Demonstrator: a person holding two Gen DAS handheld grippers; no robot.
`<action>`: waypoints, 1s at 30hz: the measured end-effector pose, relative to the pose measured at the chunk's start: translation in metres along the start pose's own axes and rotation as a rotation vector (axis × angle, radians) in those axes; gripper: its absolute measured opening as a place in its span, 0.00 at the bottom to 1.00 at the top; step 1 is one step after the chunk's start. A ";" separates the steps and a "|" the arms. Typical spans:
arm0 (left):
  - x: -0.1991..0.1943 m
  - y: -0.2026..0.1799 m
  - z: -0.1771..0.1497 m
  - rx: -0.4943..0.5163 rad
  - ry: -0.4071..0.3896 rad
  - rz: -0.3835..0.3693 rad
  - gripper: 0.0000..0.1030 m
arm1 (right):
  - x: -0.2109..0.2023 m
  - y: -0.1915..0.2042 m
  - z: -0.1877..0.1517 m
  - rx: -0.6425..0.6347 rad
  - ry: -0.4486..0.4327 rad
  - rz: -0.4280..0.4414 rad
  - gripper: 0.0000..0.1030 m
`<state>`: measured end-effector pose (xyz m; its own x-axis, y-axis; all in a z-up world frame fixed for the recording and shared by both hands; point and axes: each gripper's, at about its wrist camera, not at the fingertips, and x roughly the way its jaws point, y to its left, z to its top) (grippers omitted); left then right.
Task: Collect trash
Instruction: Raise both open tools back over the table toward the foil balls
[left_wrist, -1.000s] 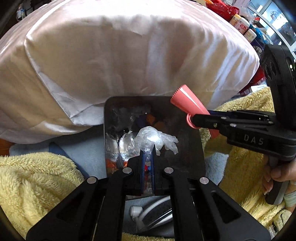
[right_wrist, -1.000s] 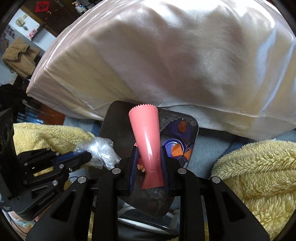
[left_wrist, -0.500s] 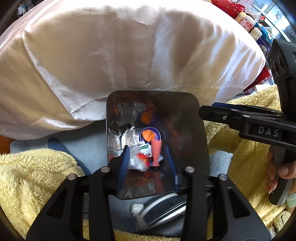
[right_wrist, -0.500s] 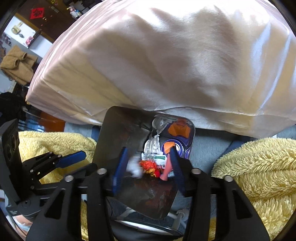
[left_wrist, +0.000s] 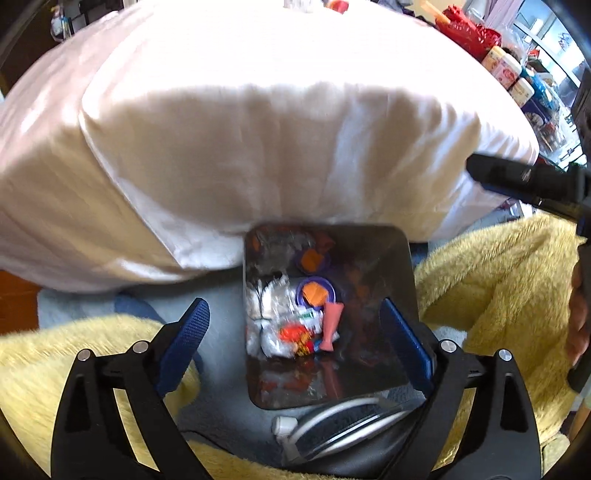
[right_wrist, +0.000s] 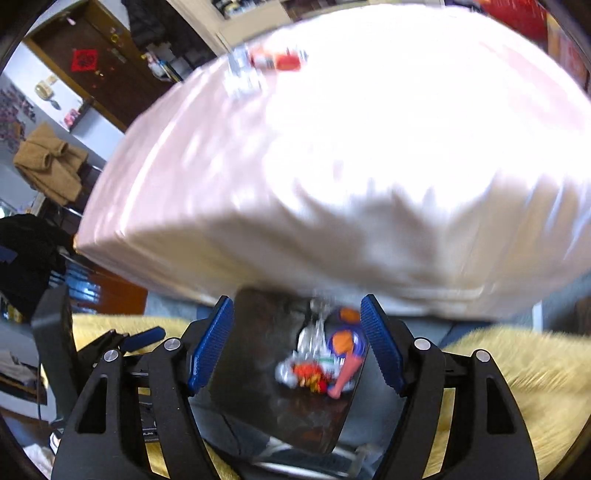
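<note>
the left gripper (left_wrist: 295, 332) hangs over the shiny metal bin (left_wrist: 399, 258), its jaws opening wide with nothing pinched. at twelve o'clock from it, inside the bin, lie a crumpled clear wrapper (left_wrist: 271, 295) and a pink cone (left_wrist: 330, 325) among other scraps. the right gripper (right_wrist: 297, 343) is likewise opening, empty above the same bin. a white pillow (left_wrist: 258, 129) lies beyond.

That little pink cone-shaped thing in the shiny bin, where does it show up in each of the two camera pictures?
Left wrist view: the pink cone lies in the metal bin, centre of the picture, right of the clear wrappers.
Right wrist view: it sits low and right of centre, at the trash pile's right edge.
Shared landmark: the purple lid with the orange piece, just above the cone.
</note>
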<state>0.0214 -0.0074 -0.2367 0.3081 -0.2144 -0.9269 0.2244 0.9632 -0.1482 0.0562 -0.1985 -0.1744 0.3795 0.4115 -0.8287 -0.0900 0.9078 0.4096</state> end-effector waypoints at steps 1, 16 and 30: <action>-0.004 0.001 0.005 0.004 -0.015 0.005 0.86 | -0.005 0.002 0.008 -0.007 -0.018 -0.004 0.77; -0.049 0.017 0.131 -0.029 -0.172 0.002 0.86 | -0.018 0.011 0.125 -0.110 -0.134 -0.093 0.80; -0.021 0.009 0.230 0.001 -0.192 0.018 0.86 | 0.027 0.011 0.214 -0.104 -0.132 -0.114 0.80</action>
<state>0.2289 -0.0318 -0.1390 0.4828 -0.2241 -0.8466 0.2181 0.9670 -0.1316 0.2628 -0.1948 -0.1104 0.5096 0.2976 -0.8073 -0.1315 0.9542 0.2687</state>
